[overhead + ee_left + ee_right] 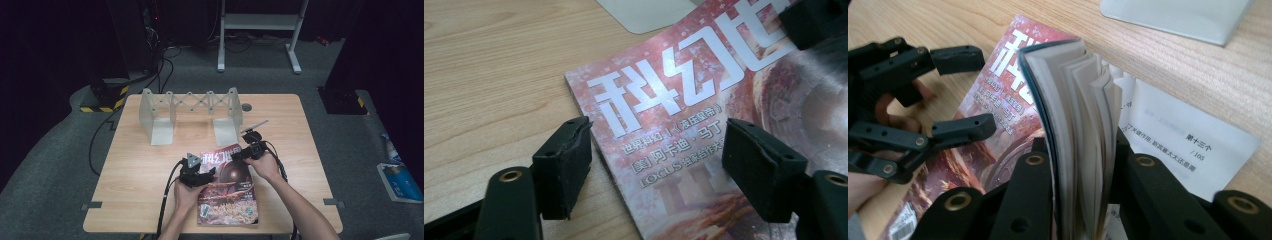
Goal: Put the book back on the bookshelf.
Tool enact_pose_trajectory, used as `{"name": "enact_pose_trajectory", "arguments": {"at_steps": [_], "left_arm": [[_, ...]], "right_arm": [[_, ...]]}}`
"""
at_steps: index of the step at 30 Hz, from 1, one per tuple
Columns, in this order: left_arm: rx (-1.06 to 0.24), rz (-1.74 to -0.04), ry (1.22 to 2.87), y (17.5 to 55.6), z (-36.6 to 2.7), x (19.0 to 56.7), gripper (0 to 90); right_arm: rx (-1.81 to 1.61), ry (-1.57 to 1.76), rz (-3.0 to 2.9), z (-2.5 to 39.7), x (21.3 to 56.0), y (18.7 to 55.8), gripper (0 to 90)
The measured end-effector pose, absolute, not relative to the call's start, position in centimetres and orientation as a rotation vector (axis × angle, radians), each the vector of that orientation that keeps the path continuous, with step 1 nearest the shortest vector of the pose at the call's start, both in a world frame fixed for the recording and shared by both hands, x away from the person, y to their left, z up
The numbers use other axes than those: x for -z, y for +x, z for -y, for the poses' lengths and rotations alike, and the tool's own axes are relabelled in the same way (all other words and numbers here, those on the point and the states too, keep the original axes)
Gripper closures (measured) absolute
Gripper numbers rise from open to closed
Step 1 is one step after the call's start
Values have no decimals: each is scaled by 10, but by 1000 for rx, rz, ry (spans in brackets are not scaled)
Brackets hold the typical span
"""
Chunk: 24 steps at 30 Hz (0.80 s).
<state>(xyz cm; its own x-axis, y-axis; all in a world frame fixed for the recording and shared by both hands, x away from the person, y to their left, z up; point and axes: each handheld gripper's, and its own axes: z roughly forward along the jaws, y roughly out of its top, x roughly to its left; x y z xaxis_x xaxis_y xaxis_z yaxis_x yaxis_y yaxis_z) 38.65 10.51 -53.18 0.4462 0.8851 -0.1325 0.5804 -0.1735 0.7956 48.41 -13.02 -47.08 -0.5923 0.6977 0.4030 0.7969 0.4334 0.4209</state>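
A magazine [227, 192] with a reddish cover lies near the table's front edge. My right gripper [1080, 160] is shut on a lifted bunch of pages [1083, 100] together with the cover at the magazine's upper right corner [239, 150]. A white inner page [1178, 135] lies bared beneath. My left gripper [659, 145] is open and astride the magazine's left edge [589, 135] near the title: one jaw over the wood, the other over the cover. The right gripper view has the left gripper [980, 90] open beside the cover [998, 130].
A grey scissor-link rack [190, 112] stands across the back of the wooden table [150, 165], with its flat foot [1183, 15] just beyond the magazine. A small grey disc [246, 107] lies to its right. A metal stand [260, 25] and cables are on the floor behind.
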Motion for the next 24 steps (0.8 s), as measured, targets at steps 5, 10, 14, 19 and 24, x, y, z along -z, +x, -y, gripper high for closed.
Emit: {"name": "enact_pose_trajectory", "arguments": {"at_steps": [5,10,14,19,24], "left_arm": [[-424,-1241,1860,387,-110,531,250],[-372,-1250,1827,388,-114,531,213],[-337,-1253,1805,388,-116,530,206],[-303,-1250,1792,390,-118,531,191],[-299,-1245,1789,390,-116,531,174]], "right_arm": [[898,-1270,2591,127,466,478,818],[951,-1220,2624,127,459,472,827],[966,-1191,2634,128,455,469,830],[992,-1144,2641,128,450,464,832],[1020,-1085,2649,128,446,460,836]]}}
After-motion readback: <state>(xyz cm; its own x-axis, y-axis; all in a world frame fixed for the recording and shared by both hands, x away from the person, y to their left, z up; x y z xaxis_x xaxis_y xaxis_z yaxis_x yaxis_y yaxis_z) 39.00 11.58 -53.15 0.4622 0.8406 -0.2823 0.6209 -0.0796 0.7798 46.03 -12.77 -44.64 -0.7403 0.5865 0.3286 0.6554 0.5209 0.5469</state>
